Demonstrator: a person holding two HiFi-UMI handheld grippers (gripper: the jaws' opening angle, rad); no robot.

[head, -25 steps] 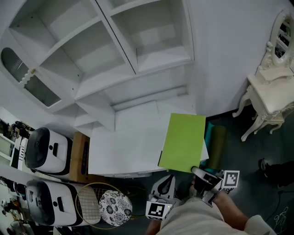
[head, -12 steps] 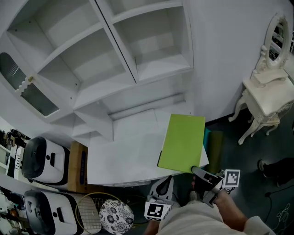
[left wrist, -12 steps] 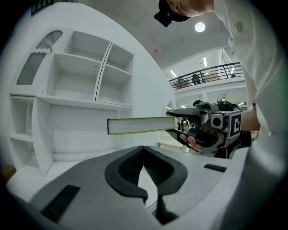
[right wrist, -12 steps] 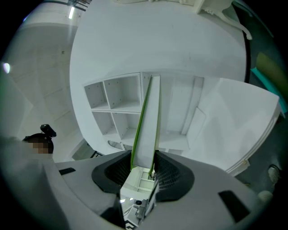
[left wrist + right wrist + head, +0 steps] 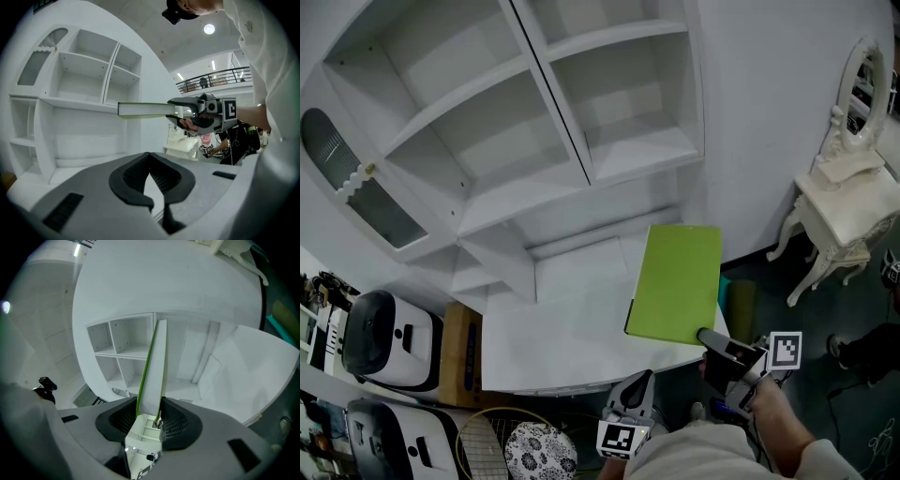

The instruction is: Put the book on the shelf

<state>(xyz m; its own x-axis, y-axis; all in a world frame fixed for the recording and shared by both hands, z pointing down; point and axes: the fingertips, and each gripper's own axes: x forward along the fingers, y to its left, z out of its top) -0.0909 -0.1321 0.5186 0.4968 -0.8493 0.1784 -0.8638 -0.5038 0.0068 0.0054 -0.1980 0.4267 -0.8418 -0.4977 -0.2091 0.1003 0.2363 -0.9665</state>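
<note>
A lime-green book hangs flat over the right end of the white desk top, below the white shelf unit. My right gripper is shut on the book's near edge. In the right gripper view the book stands edge-on between the pads, aimed at the shelf compartments. My left gripper sits low in front of the desk, shut with nothing in it. In the left gripper view the book and right gripper show from the side.
A white dressing table with a mirror stands at the right. Two white appliances, a wooden box and a racket lie left of the desk. A green roll leans at the desk's right end.
My right gripper has risen a little with the book still in it, nearer the shelf. My left gripper has shifted slightly and stays shut.
</note>
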